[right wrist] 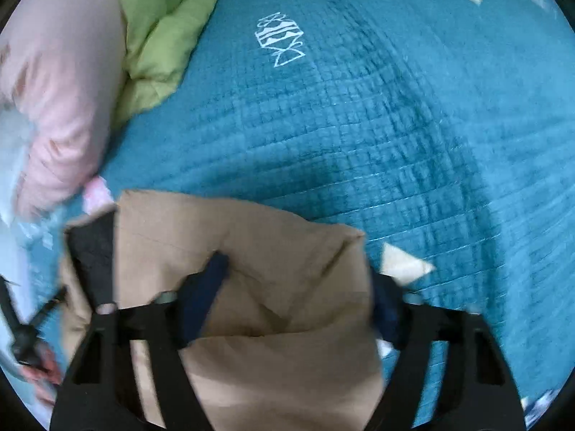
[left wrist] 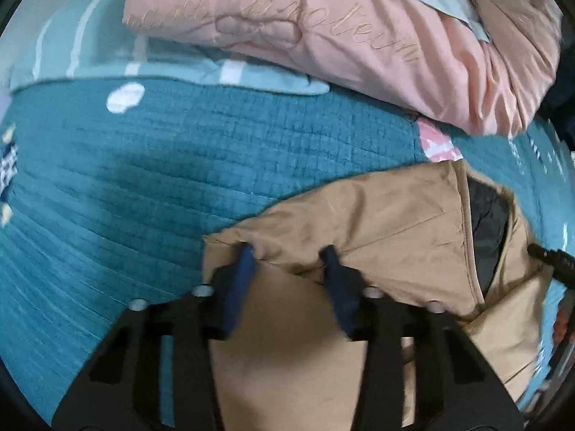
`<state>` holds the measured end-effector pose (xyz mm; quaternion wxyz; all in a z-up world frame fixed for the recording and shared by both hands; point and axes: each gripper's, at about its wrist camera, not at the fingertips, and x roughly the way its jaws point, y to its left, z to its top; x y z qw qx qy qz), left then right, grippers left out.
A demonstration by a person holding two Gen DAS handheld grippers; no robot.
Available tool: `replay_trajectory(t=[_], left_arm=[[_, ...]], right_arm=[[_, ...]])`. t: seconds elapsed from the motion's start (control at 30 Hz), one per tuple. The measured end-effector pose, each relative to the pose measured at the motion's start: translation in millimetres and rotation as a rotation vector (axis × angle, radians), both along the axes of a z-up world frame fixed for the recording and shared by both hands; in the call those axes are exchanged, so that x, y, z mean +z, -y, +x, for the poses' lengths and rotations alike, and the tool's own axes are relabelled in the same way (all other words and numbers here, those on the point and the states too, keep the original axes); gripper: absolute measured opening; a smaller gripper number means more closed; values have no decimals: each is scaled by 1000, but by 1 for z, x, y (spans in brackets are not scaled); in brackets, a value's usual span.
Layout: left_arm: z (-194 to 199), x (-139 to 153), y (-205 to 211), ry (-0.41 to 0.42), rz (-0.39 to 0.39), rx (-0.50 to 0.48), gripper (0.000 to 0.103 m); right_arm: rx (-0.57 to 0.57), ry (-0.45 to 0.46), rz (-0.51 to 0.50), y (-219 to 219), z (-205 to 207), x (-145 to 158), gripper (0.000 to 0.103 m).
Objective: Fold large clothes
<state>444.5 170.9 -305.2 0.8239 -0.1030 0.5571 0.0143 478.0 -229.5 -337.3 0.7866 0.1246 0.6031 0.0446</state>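
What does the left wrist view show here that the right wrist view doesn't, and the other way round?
Only the left wrist view shows script embroidery on the pink quilt, a pale blue striped cloth under it, and the left tool with tan fabric between its fingers.

Only the right wrist view shows a green quilt, a white fish motif on the bedspread, and the right tool, its fingers wide apart around the jacket.

Both show the tan jacket with its dark lining on the teal quilted bedspread.
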Motion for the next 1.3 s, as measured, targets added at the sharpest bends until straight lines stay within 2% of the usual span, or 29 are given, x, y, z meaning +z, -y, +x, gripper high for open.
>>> replay_trajectory(t=[0.07,0.1,0.13,0.17,0.2,0.23,0.4,0.53,0.73,0.97,1.17,1.3], left_arm=[[-1,5,-5,2,-31,1,20],[-1,8,-5,2,-24,-2,16],[-1,14,-2,9,7,-23,14],[-2,20,4,26,39,-48,6],[-2,25,7,35,69,-58,3],[-3,31,12,48,99,-68,3],[-8,53,22,70,143,-96,3],[-20,70,14,98,67,-58,3],[-48,98,25,162,86,-86,3],[-101,140,27,229,104,-126,3],[-163,171,25,281,113,-133,3],[-211,189,28,328,138,-140,1]], right_arm=[[-6,3,7,2,-3,4,38],[-5,2,-1,3,-3,6,34],[9,8,-19,2,-4,9,30],[17,15,-30,2,-5,13,26],[28,27,-45,0,-7,18,25],[37,42,-60,-2,-10,25,24],[65,86,-90,-3,-20,50,22],[56,123,-62,4,-29,68,22],[55,183,-49,3,-55,101,20],[69,265,-44,13,-108,155,20],[88,353,-54,13,-178,197,20],[95,401,-54,15,-222,212,20]])
